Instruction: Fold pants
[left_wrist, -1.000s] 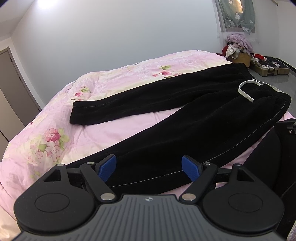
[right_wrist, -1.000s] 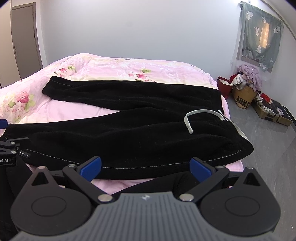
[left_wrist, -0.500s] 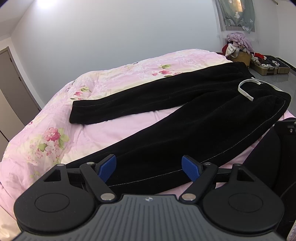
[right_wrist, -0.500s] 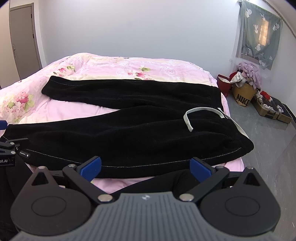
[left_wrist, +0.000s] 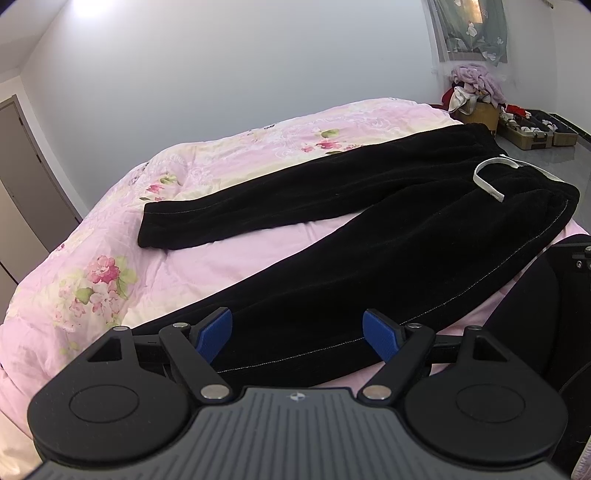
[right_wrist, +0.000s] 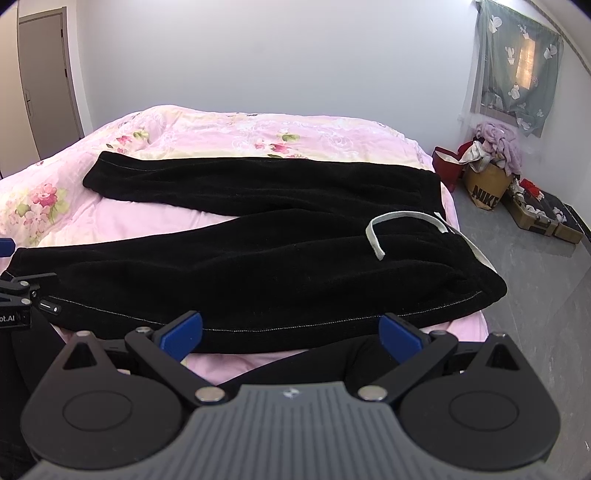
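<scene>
Black pants (left_wrist: 369, 236) lie spread flat on a pink floral bed (left_wrist: 110, 258), legs apart toward the left, waistband with a white drawstring (left_wrist: 487, 177) at the right. They also show in the right wrist view (right_wrist: 258, 258) with the drawstring (right_wrist: 399, 225). My left gripper (left_wrist: 297, 334) is open and empty, over the near leg's lower edge. My right gripper (right_wrist: 291, 334) is open and empty, just before the near edge of the pants by the waist end.
The bed's right edge drops to a grey floor (right_wrist: 535, 295). A Nike box with clothes (right_wrist: 487, 184) and open cases (right_wrist: 546, 218) stand by the far wall. A door (right_wrist: 48, 81) is at the left. The left gripper's body (right_wrist: 18, 306) shows at the right wrist view's left edge.
Both grippers have crept slightly with the view shifting a little; the pants have not moved and both jaws stay open.
</scene>
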